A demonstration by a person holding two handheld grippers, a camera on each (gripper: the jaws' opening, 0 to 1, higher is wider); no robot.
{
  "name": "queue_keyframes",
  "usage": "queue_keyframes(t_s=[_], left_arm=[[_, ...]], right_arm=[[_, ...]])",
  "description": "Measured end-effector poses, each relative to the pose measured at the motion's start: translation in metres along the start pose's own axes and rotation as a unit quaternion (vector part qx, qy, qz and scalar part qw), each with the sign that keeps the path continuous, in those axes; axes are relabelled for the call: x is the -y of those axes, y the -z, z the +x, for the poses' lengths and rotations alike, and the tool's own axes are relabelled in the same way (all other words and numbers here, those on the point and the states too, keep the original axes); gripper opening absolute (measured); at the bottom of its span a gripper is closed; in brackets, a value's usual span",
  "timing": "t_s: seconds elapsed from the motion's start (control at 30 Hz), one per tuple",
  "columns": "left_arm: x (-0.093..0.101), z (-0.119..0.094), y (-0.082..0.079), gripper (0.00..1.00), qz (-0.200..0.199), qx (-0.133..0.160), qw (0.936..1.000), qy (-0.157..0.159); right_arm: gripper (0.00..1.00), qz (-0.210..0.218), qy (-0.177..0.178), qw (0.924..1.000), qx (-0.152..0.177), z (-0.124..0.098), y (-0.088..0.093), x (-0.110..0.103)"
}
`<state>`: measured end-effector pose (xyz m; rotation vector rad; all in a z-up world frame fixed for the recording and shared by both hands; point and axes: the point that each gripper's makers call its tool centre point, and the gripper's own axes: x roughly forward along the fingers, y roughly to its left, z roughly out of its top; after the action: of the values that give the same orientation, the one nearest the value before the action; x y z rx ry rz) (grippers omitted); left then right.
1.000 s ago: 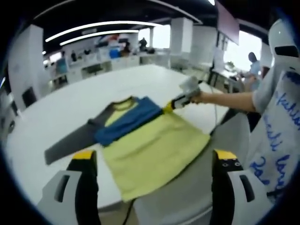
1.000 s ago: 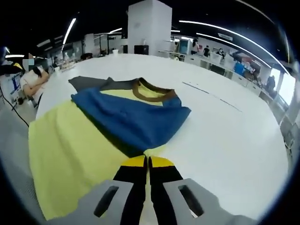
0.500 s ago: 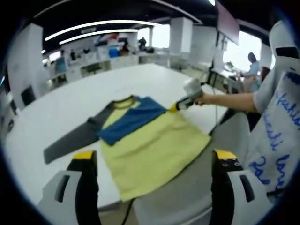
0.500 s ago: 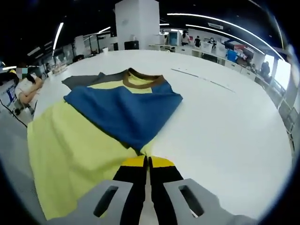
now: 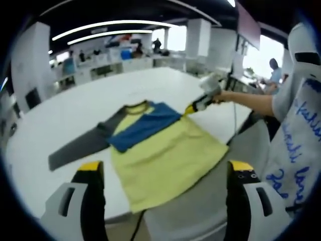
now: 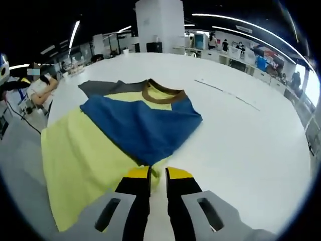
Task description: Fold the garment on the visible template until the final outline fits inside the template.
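A yellow long-sleeved shirt lies flat on the white table, near its front edge. Its blue sleeve is folded across the chest, and the grey sleeve stretches out to the left. My left gripper hangs open and wide, back from the table, holding nothing. My right gripper is at the shirt's right edge. In the right gripper view the blue sleeve ends just ahead of the right gripper. Its jaws stand slightly apart, with the shirt's yellow edge lying between them.
The table edge runs just past the shirt's hem. A thin dark line crosses the table top right of the shirt. A person sits at the table's far left side. The holder's white top is at the right.
The right jaws were shut on the cloth at the blue sleeve's tip and have now parted a little. The left gripper has barely moved.
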<state>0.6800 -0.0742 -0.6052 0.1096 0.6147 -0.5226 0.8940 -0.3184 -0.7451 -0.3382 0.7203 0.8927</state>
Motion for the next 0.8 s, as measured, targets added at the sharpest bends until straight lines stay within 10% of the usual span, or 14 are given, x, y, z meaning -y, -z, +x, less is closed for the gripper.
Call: queue_keyframes(t_s=[0.8], left_arm=[[-0.009, 0.002, 0.003, 0.97, -0.020, -0.031, 0.9989, -0.027]], right_arm=[[0.13, 0.054, 0.087, 0.9931, 0.057, 0.077, -0.066, 0.096]])
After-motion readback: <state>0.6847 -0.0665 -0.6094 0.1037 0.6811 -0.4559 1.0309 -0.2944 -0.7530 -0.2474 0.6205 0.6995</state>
